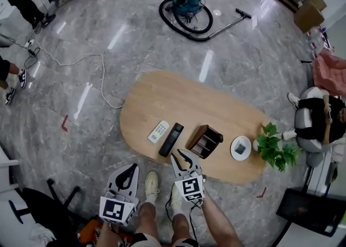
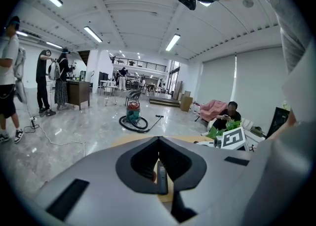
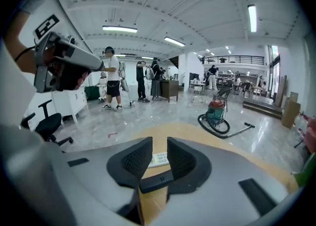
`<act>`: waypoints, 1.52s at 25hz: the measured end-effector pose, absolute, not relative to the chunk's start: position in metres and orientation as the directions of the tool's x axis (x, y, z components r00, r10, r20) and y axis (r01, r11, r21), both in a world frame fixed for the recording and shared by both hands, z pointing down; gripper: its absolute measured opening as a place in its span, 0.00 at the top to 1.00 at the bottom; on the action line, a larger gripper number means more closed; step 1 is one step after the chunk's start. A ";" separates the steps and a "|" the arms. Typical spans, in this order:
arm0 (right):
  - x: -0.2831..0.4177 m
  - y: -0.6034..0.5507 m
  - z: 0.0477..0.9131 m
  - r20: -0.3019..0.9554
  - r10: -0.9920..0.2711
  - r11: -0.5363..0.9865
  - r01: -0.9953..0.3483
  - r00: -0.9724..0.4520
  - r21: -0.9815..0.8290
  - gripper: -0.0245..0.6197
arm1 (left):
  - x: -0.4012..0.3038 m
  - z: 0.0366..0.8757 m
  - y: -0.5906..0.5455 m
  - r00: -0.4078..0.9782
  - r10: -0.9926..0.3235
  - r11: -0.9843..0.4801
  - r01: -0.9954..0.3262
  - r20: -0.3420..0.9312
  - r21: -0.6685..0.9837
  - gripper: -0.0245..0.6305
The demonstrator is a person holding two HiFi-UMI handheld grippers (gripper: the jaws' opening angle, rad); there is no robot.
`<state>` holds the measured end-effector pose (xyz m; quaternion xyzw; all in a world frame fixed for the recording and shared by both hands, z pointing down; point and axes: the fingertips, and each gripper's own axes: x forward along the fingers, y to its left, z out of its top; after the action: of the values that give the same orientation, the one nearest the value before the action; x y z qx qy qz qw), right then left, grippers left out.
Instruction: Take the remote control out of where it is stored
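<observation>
Along the near edge of the surface (image 1: 178, 97), left of its middle, two remotes lie flat side by side. The black remote control (image 1: 171, 139) has the white remote control (image 1: 158, 131) just to its left, with a thin strip of wood between them. The brown storage box (image 1: 205, 141) stands just to the right of the black one. No remote shows in its compartments, so I judge the taking-out is already done.

The right gripper (image 1: 182, 159) hangs over the near edge with its jaws spread and nothing pinched between them. The black remote control lies just ahead of it and a little to the left. Its long axis runs from the near edge toward the far edge, leaning slightly right at the far end. The left gripper (image 1: 128, 171) hangs off the surface on the near side, further left and further from both remotes. Its jaw tips are pressed together and it holds nothing.

Only the head view shows the storage box and how both grippers stand relative to the edge. The right gripper view looks through the gap of the right gripper (image 3: 159, 141). There the white remote control (image 3: 159, 159) shows between the jaws, and the black remote control (image 3: 158, 180) lies crosswise below it, both resting on the wood. In the left gripper view, the closed left gripper (image 2: 158, 140) lets through only a dark sliver of the black remote control (image 2: 161, 178).
</observation>
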<state>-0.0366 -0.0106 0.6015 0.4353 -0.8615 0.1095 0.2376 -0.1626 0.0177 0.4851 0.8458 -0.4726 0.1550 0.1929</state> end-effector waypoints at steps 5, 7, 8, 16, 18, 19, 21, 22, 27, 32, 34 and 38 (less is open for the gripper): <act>-0.027 -0.014 0.561 0.471 -0.736 0.554 -0.832 -0.486 0.008 0.86 | -0.161 0.462 0.016 0.504 -0.753 -0.480 -0.860 0.424 0.171 0.95; -0.020 -0.012 0.548 0.464 -0.748 0.542 -0.841 -0.475 0.013 0.90 | -0.158 0.451 0.018 0.506 -0.757 -0.484 -0.859 0.413 0.167 0.95; -0.017 -0.010 0.541 0.460 -0.754 0.537 -0.844 -0.469 0.019 0.92 | -0.156 0.444 0.019 0.508 -0.759 -0.487 -0.858 0.408 0.162 0.95; 0.001 0.002 0.464 0.384 -0.799 0.499 -0.866 -0.462 -0.002 0.95 | -0.150 0.387 0.024 0.507 -0.780 -0.506 -0.856 0.367 0.107 0.95; 0.004 0.009 0.445 0.362 -0.806 0.501 -0.866 -0.468 -0.005 0.95 | -0.147 0.376 0.029 0.505 -0.786 -0.506 -0.857 0.358 0.098 0.95; 0.005 0.013 0.436 0.353 -0.808 0.503 -0.864 -0.471 -0.003 0.95 | -0.145 0.372 0.032 0.504 -0.788 -0.506 -0.858 0.353 0.094 0.95; 0.009 0.022 0.422 0.336 -0.813 0.505 -0.863 -0.475 0.001 0.95 | -0.141 0.364 0.039 0.504 -0.792 -0.506 -0.858 0.345 0.089 0.95; 0.011 0.026 0.415 0.329 -0.816 0.504 -0.864 -0.476 0.002 0.95 | -0.140 0.359 0.042 0.503 -0.794 -0.508 -0.858 0.341 0.084 0.96; 0.027 0.043 0.383 0.297 -0.838 0.477 -0.879 -0.458 -0.009 0.95 | -0.133 0.336 0.062 0.509 -0.798 -0.516 -0.854 0.322 0.069 0.96; 0.045 0.059 0.349 0.263 -0.863 0.449 -0.894 -0.431 0.005 0.95 | -0.128 0.306 0.080 0.504 -0.810 -0.515 -0.856 0.300 0.047 0.95; 0.049 0.067 0.337 0.255 -0.868 0.442 -0.897 -0.426 0.008 0.95 | -0.127 0.295 0.088 0.502 -0.814 -0.514 -0.857 0.291 0.040 0.96; 0.057 0.083 0.316 0.231 -0.881 0.425 -0.905 -0.413 0.004 0.95 | -0.124 0.277 0.102 0.501 -0.821 -0.515 -0.857 0.275 0.023 0.95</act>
<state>0.0569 0.0825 0.3160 0.5326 -0.8383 0.0605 0.0992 -0.1243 0.1025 0.2772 0.8628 -0.4860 0.1152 0.0782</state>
